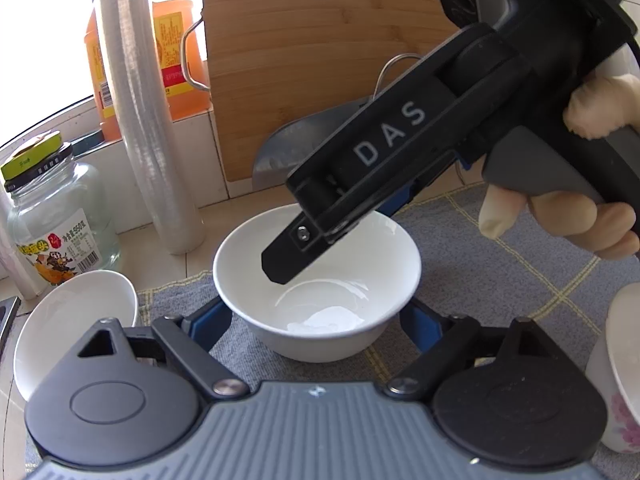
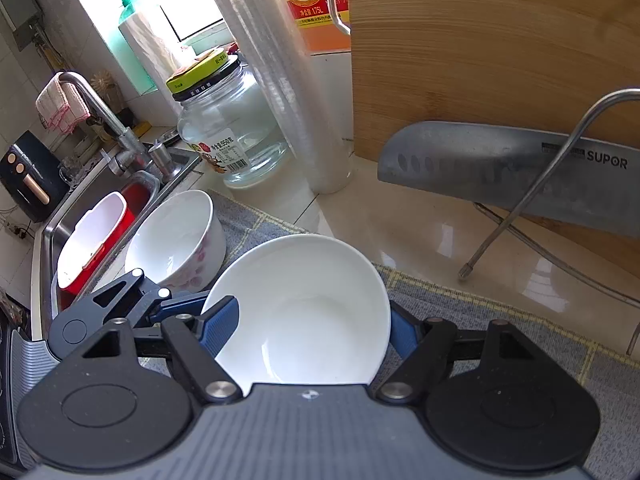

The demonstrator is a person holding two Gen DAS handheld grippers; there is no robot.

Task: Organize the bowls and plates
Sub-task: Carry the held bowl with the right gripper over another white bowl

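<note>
both grippers clamped on white bowls: left gripper (image 1: 316,322) on an empty one (image 1: 316,280), right gripper (image 2: 310,330) on another (image 2: 304,308), also empty.

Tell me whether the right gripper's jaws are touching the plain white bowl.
Touching. In the right wrist view, the jaws of the right gripper press against both sides of the white bowl.

Black hand-held gripper (image 1: 316,312), blue pads, "DAS" marking.

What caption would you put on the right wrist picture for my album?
Right gripper shut on a white bowl, grey mat beneath, sink at left.
</note>
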